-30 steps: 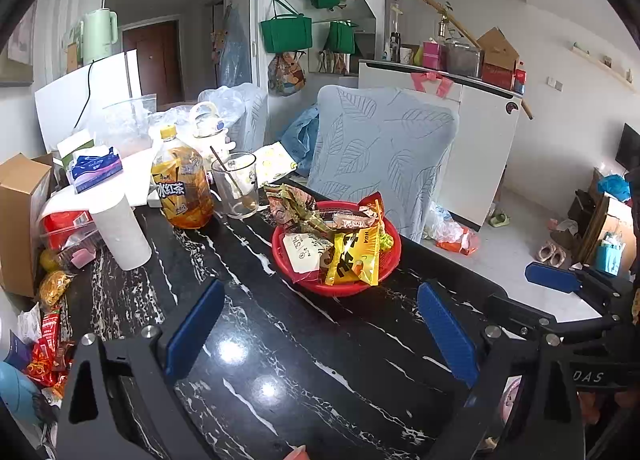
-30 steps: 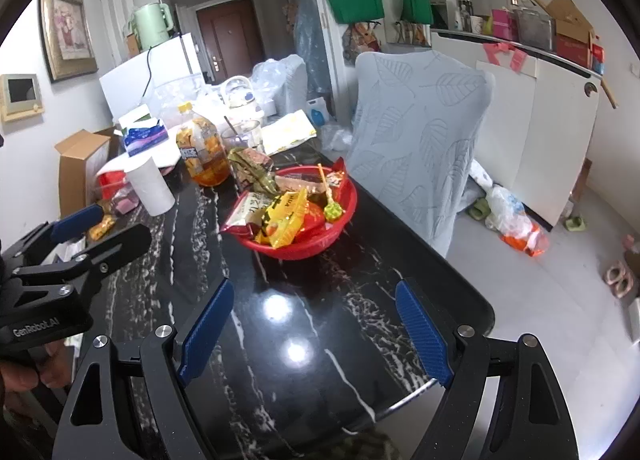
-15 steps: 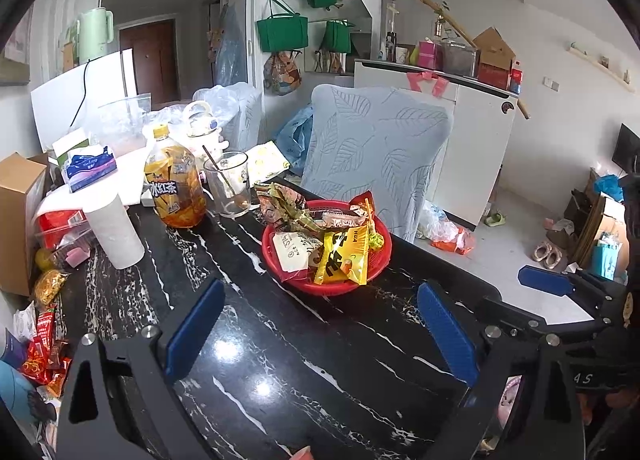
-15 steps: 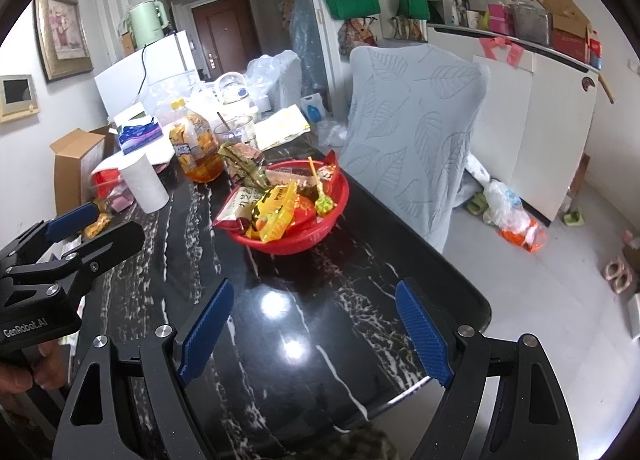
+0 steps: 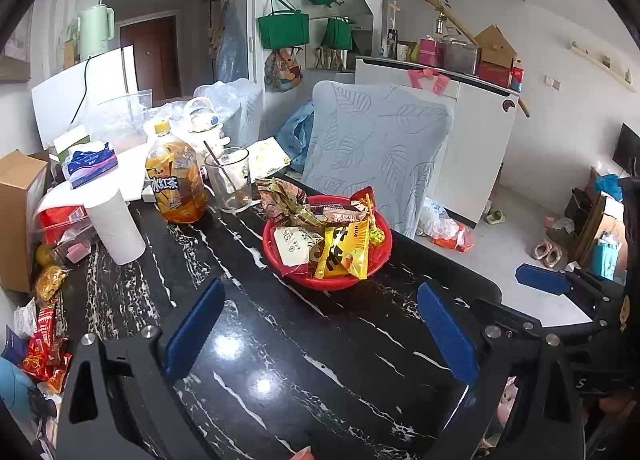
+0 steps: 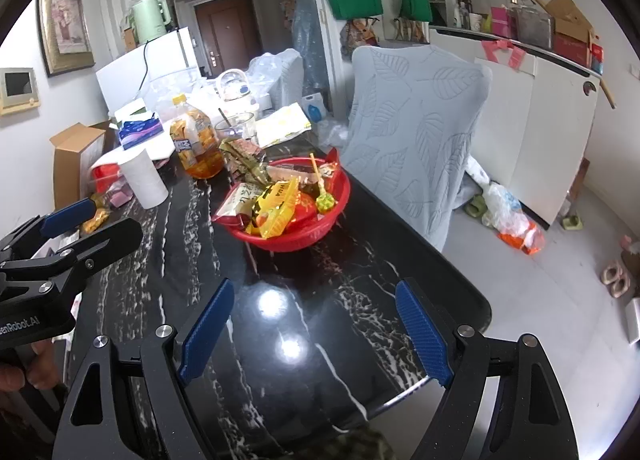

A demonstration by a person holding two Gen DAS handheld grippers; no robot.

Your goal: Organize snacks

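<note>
Red basket [image 5: 326, 280], heaped snack packets [image 5: 344, 252]; both tools [image 5: 320, 334] [image 6: 316, 334] wide, empty; risk: overhanging packets spill onto surface [image 5: 248, 344] if nudged

Both tools share one build: a black frame with triangular cut-outs, silver round-headed screws at the pivots, and two long fingers faced with blue ribbed pads. On the left gripper [image 5: 316, 330] the pads [image 5: 194, 330] are matte blue strips. The right gripper [image 6: 314, 334] shows the same blue ribbing on its fingertips [image 6: 420, 334]. White lettering reading "GenRobot.AI" runs along the side of the left tool's black body.
</note>
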